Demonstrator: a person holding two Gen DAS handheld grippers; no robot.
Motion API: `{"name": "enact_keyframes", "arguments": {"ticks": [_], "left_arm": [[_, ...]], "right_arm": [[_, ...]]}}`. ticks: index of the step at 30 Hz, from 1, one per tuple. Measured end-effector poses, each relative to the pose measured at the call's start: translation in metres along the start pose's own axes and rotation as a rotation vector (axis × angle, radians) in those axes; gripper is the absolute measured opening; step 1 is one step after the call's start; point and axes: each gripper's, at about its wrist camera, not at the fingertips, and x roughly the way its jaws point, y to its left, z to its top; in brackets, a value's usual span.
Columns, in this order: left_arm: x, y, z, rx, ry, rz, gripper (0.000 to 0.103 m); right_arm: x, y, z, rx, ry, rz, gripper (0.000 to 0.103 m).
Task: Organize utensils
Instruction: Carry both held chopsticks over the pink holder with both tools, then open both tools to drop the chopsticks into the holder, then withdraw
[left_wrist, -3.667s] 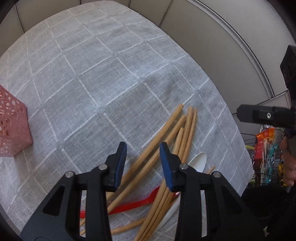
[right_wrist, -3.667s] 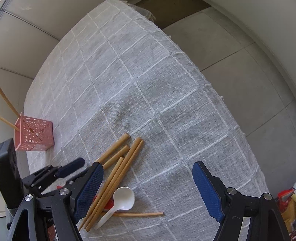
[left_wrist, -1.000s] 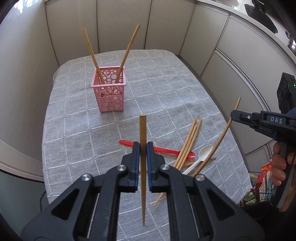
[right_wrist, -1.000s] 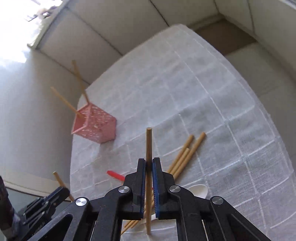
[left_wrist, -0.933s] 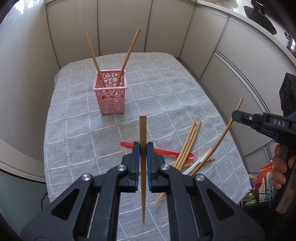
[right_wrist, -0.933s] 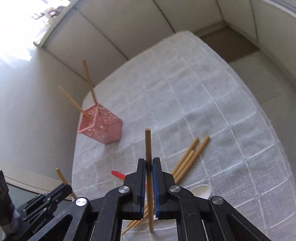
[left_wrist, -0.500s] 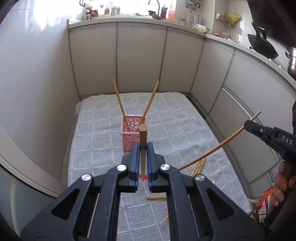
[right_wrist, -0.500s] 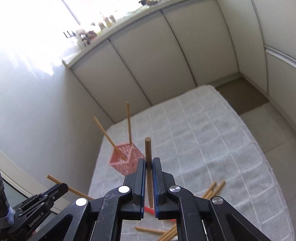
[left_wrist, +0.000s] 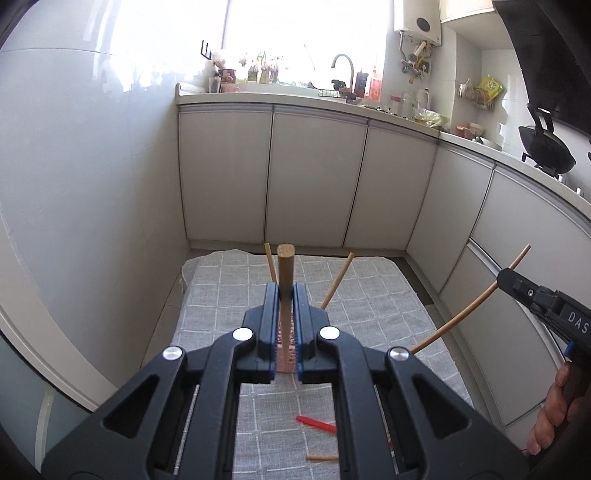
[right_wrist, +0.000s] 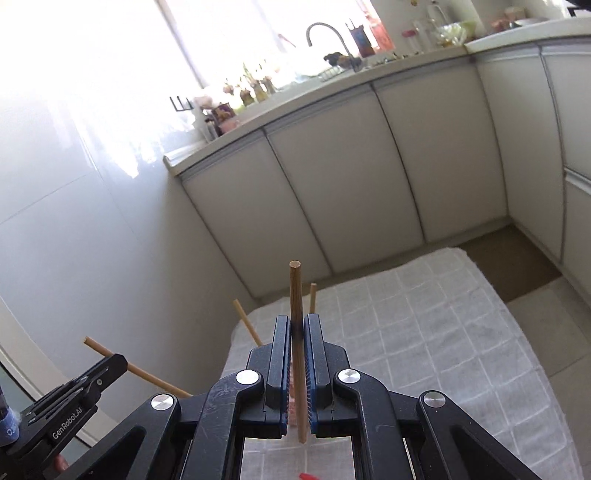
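My left gripper (left_wrist: 285, 291) is shut on a wooden chopstick (left_wrist: 285, 269) that stands upright between its pads, high above the table. Behind it, mostly hidden by the jaws, is the pink lattice basket (left_wrist: 286, 360) with two chopsticks (left_wrist: 336, 278) leaning out of it. My right gripper (right_wrist: 296, 325) is shut on another wooden chopstick (right_wrist: 296, 295), also upright; it shows in the left wrist view (left_wrist: 517, 286) at the right. A red spoon handle (left_wrist: 316, 424) and a loose chopstick end (left_wrist: 321, 458) lie on the cloth below.
The table has a grey checked cloth (left_wrist: 369, 306). White kitchen cabinets (left_wrist: 314, 177) stand behind it, with a counter, sink tap (left_wrist: 341, 64) and a wok (left_wrist: 546, 147) at the right. A glossy white wall (left_wrist: 74, 184) is on the left.
Both grippers have lifted and tilted up, each still holding its chopstick. The view now looks across the table to the cabinets; the basket has slid behind the left jaws.
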Motion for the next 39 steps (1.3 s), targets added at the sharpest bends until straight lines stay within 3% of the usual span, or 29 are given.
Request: {"name": "enact_keyframes", "arguments": {"ticks": [10,15,24,33,34,37,38,39], "left_arm": [[0.027,-0.012,0.013,-0.025,-0.106,0.015,0.008],[0.054,-0.014,0.006,-0.002,-0.065,0.038,0.008],[0.094,-0.015,-0.004,0.04,0.035,0.071,0.008],[0.114,-0.016,-0.014,0.034,0.109,0.033,0.009],[0.112,-0.017,-0.014,0.038,0.107,0.028,0.01],[0.11,-0.02,-0.012,0.045,0.102,0.009,0.029],[0.108,-0.02,-0.011,0.045,0.093,0.009,0.036],[0.106,-0.02,-0.01,0.046,0.086,0.01,0.04]], "right_arm": [[0.044,0.009,0.018,0.005,-0.004,0.073,0.006],[0.069,0.009,0.019,-0.013,-0.053,0.105,0.006],[0.12,-0.004,0.003,-0.02,-0.047,0.107,0.006],[0.159,-0.014,-0.015,-0.027,0.047,0.111,0.007],[0.162,-0.015,-0.016,-0.023,0.066,0.114,0.009],[0.167,-0.015,-0.018,-0.02,0.112,0.121,0.015],[0.167,-0.014,-0.018,-0.019,0.12,0.122,0.019],[0.164,-0.014,-0.017,-0.016,0.119,0.122,0.031]]}}
